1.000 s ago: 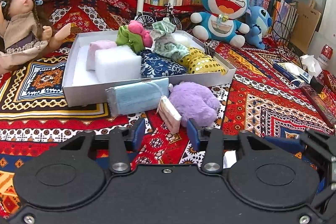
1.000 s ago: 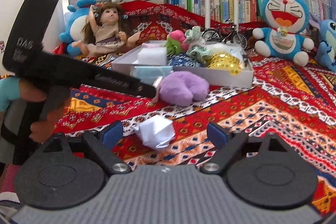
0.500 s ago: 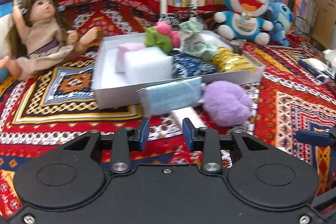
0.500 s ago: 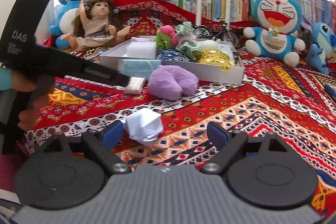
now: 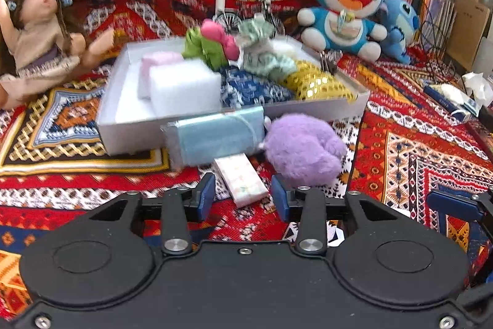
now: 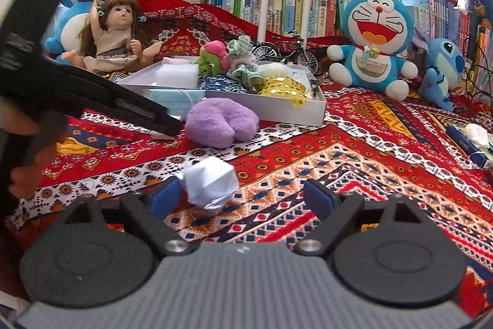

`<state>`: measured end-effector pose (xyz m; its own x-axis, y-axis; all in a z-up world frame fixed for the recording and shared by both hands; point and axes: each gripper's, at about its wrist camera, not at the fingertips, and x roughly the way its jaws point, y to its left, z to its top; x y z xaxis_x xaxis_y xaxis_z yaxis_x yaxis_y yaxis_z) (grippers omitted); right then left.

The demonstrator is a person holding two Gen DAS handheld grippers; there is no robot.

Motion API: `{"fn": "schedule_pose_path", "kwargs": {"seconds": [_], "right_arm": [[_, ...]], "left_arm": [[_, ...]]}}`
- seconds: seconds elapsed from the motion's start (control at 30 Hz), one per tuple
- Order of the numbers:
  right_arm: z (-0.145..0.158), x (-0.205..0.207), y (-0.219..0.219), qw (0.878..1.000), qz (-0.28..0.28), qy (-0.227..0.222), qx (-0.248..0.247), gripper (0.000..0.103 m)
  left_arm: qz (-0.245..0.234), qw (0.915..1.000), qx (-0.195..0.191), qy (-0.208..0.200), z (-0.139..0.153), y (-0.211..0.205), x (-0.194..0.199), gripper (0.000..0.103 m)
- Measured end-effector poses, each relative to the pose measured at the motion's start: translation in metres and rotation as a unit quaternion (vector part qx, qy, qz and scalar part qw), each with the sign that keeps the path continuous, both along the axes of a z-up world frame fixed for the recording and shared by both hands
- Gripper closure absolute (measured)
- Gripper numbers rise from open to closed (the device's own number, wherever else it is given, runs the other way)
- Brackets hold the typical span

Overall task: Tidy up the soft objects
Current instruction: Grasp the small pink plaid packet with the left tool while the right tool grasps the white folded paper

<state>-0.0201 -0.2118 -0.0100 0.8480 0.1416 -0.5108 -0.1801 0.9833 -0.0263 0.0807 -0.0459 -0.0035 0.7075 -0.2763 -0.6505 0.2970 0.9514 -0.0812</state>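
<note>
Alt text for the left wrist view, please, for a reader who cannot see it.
The left tongs, jaws opening, straddle a small white tissue packet lying on a red patterned cloth, pads not pressing it. Just beyond lie a pale blue wrapped pack and a fluffy purple plush, before a white tray of soft items.

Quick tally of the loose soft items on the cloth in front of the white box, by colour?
Purple: 1, plush cushion
Light blue: 1, mask pack, leaning on the white box
Pale pink: 1, tissue packet
White: 1, crumpled paper ball
Total: 4
</note>
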Motion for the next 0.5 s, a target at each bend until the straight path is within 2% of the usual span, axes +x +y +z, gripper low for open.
{"fn": "schedule_pose_path", "kwargs": {"seconds": [0.07,0.17,0.33,0.43,0.5], "right_arm": [[0.0,-0.002,0.001,1.0,0.01,0.001,0.005,0.011],[-0.001,-0.003,0.003,1.0,0.025,0.001,0.007,0.013],[-0.002,-0.002,0.006,1.0,0.03,0.002,0.009,0.024],[-0.002,-0.002,0.007,1.0,0.029,0.001,0.008,0.037],[-0.001,-0.003,0.007,1.0,0.028,-0.001,0.005,0.054]], "left_arm": [[0.005,1.0,0.002,-0.006,-0.003,-0.002,-0.002,0.073],[-0.003,0.9999,0.009,-0.012,-0.003,-0.003,-0.007,0.074],[-0.009,0.9997,0.01,-0.023,0.005,0.001,-0.013,0.074],[-0.009,0.9996,0.008,-0.027,0.01,0.005,-0.016,0.074],[-0.009,0.9994,0.008,-0.032,0.013,0.007,-0.017,0.074]]}}
